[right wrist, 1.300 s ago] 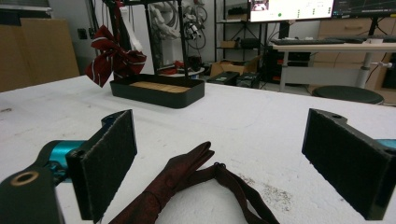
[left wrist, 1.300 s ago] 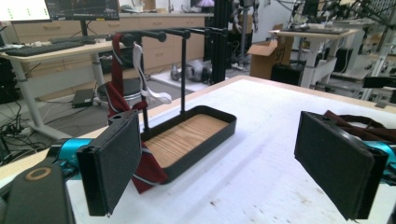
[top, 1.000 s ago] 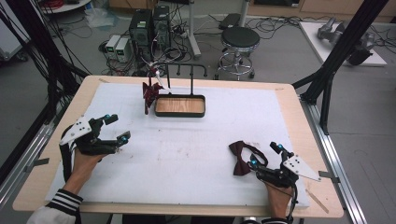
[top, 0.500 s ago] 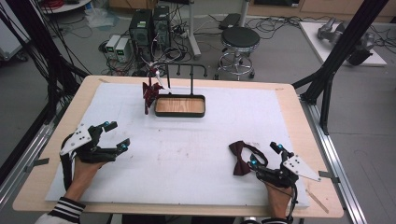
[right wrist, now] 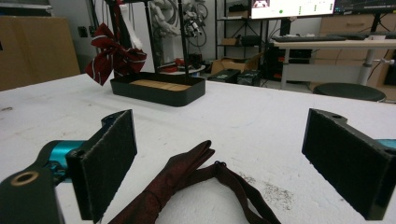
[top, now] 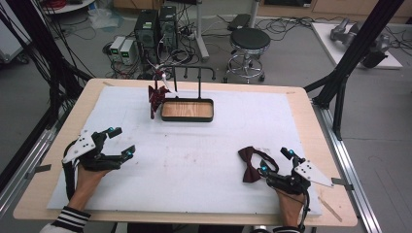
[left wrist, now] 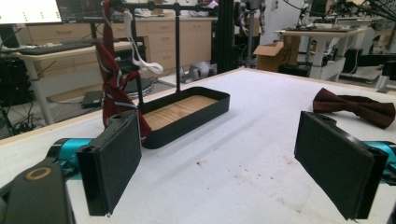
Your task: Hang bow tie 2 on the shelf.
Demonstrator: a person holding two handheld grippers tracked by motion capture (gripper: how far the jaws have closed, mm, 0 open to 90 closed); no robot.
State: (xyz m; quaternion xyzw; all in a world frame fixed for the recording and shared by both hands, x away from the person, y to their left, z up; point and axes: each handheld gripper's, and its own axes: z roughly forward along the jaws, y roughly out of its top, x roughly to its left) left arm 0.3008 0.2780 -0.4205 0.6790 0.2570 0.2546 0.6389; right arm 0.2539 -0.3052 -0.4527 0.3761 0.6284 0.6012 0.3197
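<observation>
A dark red bow tie (top: 249, 164) lies flat on the white mat at the front right. My right gripper (top: 275, 160) stands open just to its right, jaws pointing at it. In the right gripper view the bow tie (right wrist: 173, 185) and its strap lie on the mat between the wide-apart jaws of that gripper (right wrist: 224, 161), untouched. My left gripper (top: 123, 141) is open at the front left with nothing in it; the left gripper view has its pads (left wrist: 112, 165) far apart. At the back, a striped red bow tie (top: 156, 96) hangs from a black stand over a wood-bottomed tray (top: 187, 117).
The stand's rail (top: 194, 69) rises behind the tray, with a white cord draped on it (left wrist: 140, 65). The white mat (top: 194, 155) covers most of the wooden table. A stool (top: 249, 41) and computer boxes (top: 154, 29) stand on the floor beyond the far edge.
My left gripper has drifted a little toward the table's front edge. The right gripper and the bow tie have stayed where they were.
</observation>
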